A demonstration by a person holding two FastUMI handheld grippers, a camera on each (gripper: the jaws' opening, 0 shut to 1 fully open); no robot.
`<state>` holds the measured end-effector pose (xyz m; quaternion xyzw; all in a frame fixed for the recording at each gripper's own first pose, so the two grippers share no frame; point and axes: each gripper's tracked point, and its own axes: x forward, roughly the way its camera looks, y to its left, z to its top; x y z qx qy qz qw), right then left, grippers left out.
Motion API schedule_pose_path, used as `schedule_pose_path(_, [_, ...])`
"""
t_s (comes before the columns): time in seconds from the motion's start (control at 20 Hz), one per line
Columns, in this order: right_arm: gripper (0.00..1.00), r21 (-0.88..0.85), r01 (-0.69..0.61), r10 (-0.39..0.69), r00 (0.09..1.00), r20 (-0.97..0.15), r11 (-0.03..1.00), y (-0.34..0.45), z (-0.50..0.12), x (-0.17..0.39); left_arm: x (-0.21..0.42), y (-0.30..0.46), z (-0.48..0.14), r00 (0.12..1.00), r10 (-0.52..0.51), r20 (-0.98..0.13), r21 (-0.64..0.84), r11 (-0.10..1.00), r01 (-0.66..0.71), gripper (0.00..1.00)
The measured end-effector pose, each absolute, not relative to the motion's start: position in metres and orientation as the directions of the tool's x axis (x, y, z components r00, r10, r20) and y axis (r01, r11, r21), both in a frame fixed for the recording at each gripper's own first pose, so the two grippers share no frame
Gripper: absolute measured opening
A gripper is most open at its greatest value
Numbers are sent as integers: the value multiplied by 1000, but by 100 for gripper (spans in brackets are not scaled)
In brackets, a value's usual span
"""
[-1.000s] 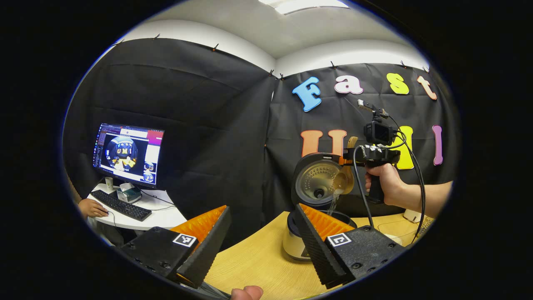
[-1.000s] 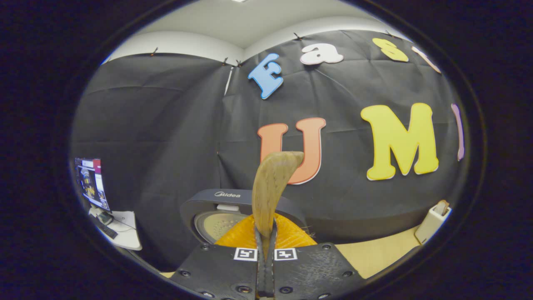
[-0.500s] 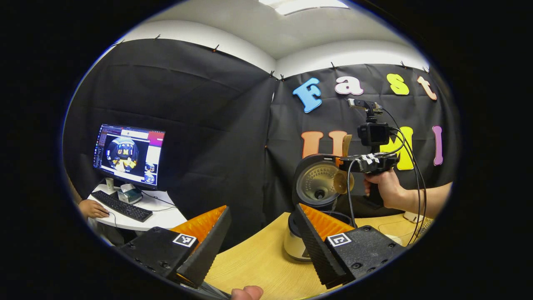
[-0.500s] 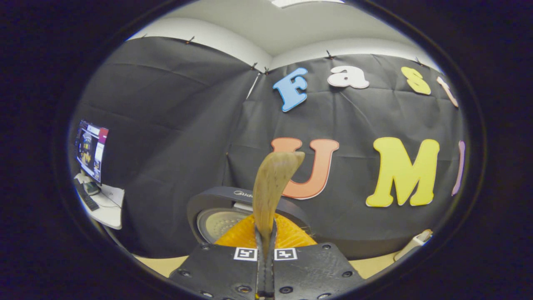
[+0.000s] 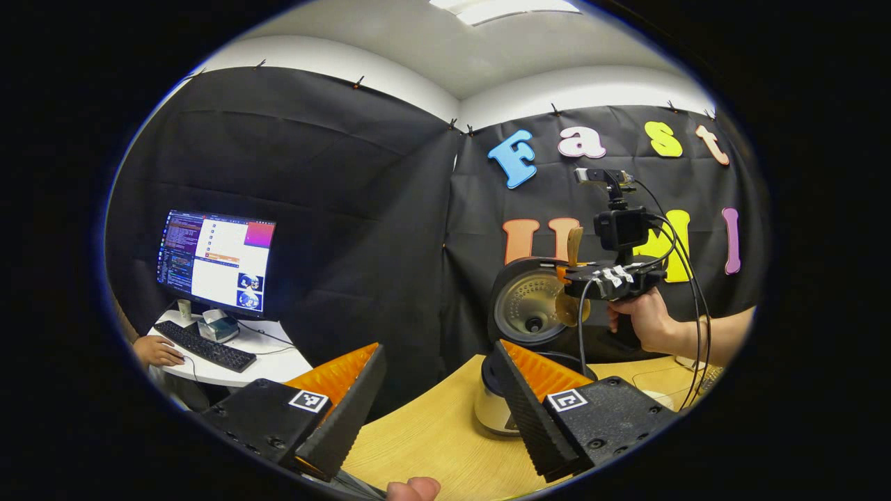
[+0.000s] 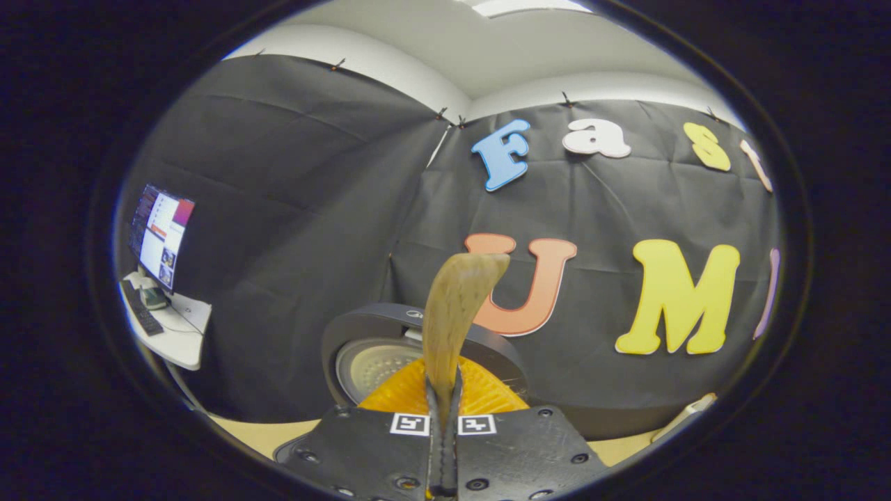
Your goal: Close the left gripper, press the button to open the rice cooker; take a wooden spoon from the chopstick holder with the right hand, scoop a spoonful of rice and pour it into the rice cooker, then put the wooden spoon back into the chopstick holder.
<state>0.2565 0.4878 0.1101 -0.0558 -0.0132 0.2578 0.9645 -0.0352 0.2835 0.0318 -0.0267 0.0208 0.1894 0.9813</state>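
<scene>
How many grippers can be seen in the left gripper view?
2. The left gripper is at the bottom, open. The right gripper, farther off, holds the spoon in front of the rice cooker.

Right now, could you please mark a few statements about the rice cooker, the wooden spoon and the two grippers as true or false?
1. The black-lidded rice cooker stands open. True.
2. The right gripper is empty. False: both fingers clamp the tan wooden spoon.
3. The left gripper is shut. False: its fingers stand wide apart, holding nothing.
4. The cooker sits on the light wooden table. True.
5. The spoon lies flat on the table. False: it is held in the air beside the raised lid.
</scene>
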Motion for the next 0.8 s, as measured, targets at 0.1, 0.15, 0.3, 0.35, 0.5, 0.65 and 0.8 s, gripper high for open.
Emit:
schedule_pose_path(0.1, [0,-49,-502,502,865,-19,864,484,108,253,-35,282,34,927,373,-48,-43,926,-375,98])
schedule_pose_path(0.15, [0,-30,-501,501,865,-22,865,481,108,255,-36,281,35,927,373,-45,-41,926,-374,98])
schedule_pose_path(0.3, [0,20,-513,513,858,-31,858,476,104,251,-36,278,37,926,374,-44,-31,926,-375,98])
schedule_pose_path(0.35, [0,53,-519,521,853,-31,853,474,104,248,-36,276,37,928,371,-44,-28,928,-372,98])
schedule_pose_path(0.5, [0,169,-518,531,846,-40,838,458,104,241,-34,265,39,936,348,-43,-35,936,-350,98])
schedule_pose_path(0.65, [0,303,-483,519,854,-46,822,423,111,243,-34,258,36,943,327,-60,-24,944,-329,98])
schedule_pose_path(0.8, [0,450,-429,501,864,-47,783,370,118,239,-34,250,42,947,318,-39,-19,948,-318,98])
